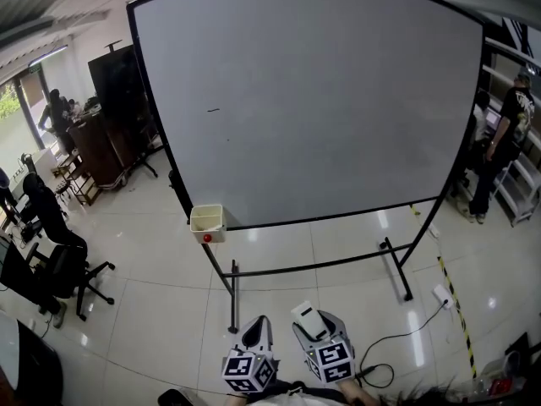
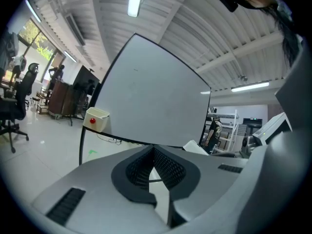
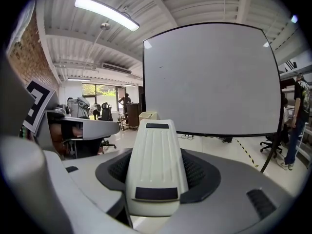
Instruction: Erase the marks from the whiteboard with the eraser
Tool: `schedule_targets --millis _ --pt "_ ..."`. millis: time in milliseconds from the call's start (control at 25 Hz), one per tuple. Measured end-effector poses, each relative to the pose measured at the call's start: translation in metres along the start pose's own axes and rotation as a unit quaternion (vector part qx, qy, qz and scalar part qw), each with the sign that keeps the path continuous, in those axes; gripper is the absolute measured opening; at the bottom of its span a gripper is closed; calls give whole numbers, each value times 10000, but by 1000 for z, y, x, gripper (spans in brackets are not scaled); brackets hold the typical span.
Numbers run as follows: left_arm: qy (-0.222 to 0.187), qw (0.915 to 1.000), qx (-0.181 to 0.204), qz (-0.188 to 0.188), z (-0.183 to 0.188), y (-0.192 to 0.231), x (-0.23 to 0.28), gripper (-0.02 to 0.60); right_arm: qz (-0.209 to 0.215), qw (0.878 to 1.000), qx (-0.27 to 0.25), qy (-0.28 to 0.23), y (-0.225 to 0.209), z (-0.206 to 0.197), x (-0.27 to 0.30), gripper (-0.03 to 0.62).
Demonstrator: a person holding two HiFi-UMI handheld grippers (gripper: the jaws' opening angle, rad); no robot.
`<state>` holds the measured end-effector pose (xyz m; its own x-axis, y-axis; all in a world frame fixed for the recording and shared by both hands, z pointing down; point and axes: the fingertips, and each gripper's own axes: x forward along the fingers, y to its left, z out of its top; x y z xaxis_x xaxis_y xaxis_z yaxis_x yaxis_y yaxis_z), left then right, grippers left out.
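A large whiteboard on a black wheeled stand fills the head view; one short dark mark shows on its upper left. My right gripper is shut on a white eraser, which lies lengthwise between the jaws in the right gripper view as the eraser. The whiteboard stands ahead of it, well apart. My left gripper is shut with nothing in it; its jaws meet in the left gripper view, with the whiteboard beyond.
A cream box with a red dot hangs at the board's lower left corner. A cable and power strip lie on the tiled floor at right. Office chairs stand at left. A person stands by shelves at right.
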<state>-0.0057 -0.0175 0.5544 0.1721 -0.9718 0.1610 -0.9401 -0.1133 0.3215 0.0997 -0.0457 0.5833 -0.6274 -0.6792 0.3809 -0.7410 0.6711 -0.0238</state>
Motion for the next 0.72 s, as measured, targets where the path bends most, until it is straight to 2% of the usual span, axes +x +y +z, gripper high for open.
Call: schedule_targets --millis 360,720 --pt "34 9999 95 4 0 2 -21 -23 41 9999 164 1 14 1 -8 275" --pt "44 10000 22 69 -1 13 -32 -21 75 9998 145 132 27 -6 -9 275"
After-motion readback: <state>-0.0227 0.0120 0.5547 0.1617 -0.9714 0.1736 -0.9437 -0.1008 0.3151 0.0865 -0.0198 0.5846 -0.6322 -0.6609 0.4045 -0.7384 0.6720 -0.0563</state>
